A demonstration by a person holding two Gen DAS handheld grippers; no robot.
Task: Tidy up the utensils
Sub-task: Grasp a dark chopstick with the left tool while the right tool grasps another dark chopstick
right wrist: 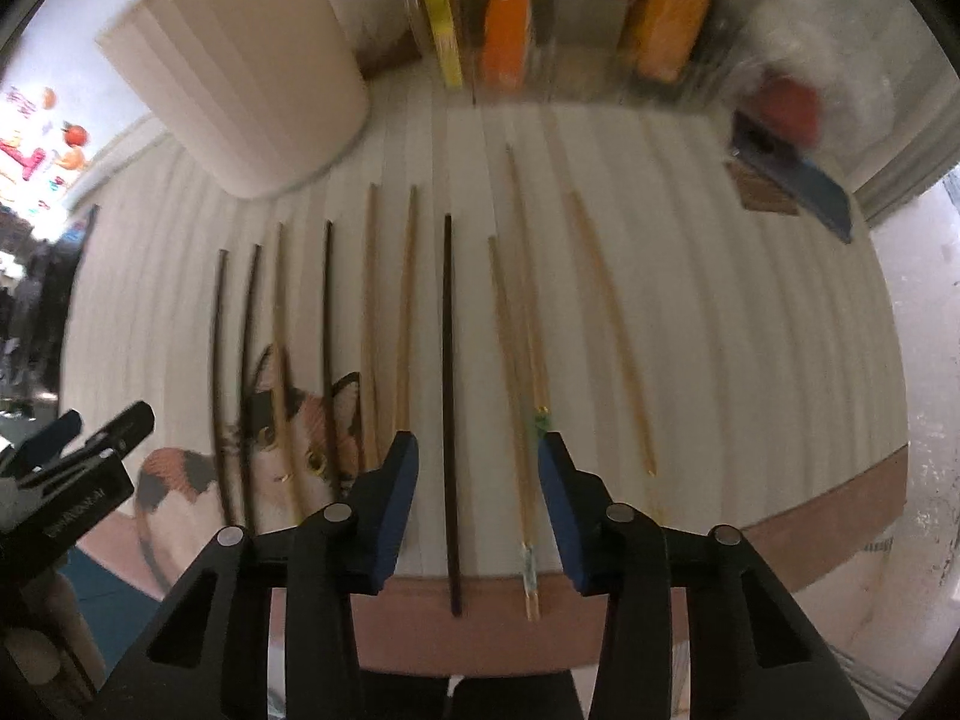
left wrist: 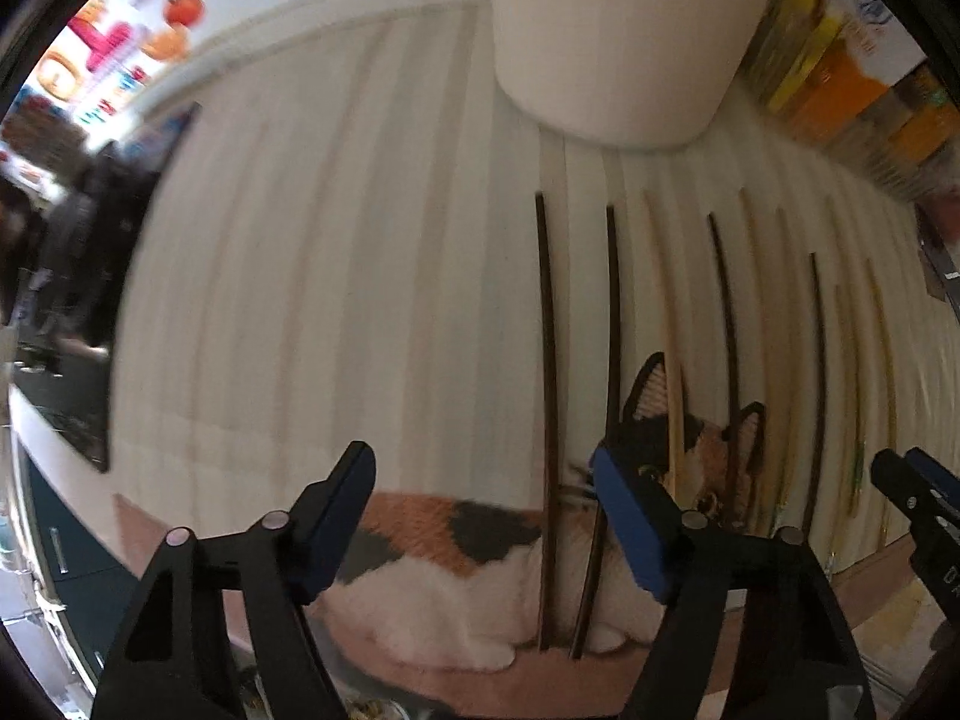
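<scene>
Right gripper (right wrist: 477,510), jaws spread, straddles a dark chopstick (right wrist: 449,408) on the cat-print mat (right wrist: 720,330); left gripper (left wrist: 480,516), likewise spread, apparently grips nothing.

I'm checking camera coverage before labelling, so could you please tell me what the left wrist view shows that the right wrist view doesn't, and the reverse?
Only the left wrist view shows the cat's body on the mat and nothing between the open left gripper.

Only the right wrist view shows the farthest-right light chopstick and the right gripper open around a dark chopstick.

Both show the cup, the striped mat and the cat's face.
</scene>
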